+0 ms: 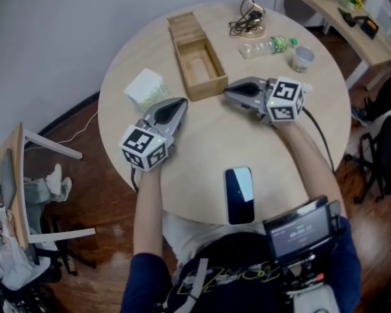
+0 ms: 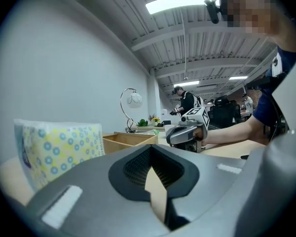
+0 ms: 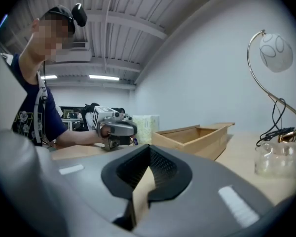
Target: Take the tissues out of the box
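Though head-view only, dark phone (image 1: 239, 194).

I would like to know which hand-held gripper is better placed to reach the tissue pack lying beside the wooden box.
Left. The left hand-held gripper lies with its shut tips close beside the tissue pack, whereas the right hand-held gripper sits across the wooden box from it.
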Motion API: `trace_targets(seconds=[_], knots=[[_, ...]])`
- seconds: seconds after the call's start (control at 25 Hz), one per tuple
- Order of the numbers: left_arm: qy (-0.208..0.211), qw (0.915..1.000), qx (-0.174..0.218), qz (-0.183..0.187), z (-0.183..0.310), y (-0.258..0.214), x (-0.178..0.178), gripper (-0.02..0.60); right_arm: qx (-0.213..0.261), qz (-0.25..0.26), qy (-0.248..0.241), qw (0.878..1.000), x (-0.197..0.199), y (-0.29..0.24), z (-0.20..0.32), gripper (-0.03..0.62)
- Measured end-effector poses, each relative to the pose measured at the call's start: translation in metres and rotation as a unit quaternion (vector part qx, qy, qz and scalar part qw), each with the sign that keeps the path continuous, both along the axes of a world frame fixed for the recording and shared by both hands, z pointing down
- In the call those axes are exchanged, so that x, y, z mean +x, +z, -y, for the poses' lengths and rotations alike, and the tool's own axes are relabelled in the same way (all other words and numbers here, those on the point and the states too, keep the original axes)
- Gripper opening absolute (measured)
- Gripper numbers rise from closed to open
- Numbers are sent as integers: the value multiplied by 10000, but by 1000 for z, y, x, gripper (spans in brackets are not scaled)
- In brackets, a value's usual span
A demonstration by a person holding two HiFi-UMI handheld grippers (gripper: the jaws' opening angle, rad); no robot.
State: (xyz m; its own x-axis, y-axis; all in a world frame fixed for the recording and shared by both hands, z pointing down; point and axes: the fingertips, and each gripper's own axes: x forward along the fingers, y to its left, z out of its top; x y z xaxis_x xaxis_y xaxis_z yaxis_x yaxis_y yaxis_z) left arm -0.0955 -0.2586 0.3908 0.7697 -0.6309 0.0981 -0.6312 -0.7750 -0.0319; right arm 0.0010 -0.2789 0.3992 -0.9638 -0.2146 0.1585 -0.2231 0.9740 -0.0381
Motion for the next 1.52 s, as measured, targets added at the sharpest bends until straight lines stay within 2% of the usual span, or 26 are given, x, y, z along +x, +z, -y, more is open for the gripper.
trace_targets(seconds=[0.32,0.64,1.52], knots=[[268,9989,-337,189,-1,12,11,5,-117,62,-40,9999,0,0,1,5],[200,9983,-548,-80,4,15,4,5,-123,44,-195,9997,-2,1,-2,5],[195,9981,-573,-97,2,14,-1,3,-124,22,-222,9997,-7,0,-6,5]])
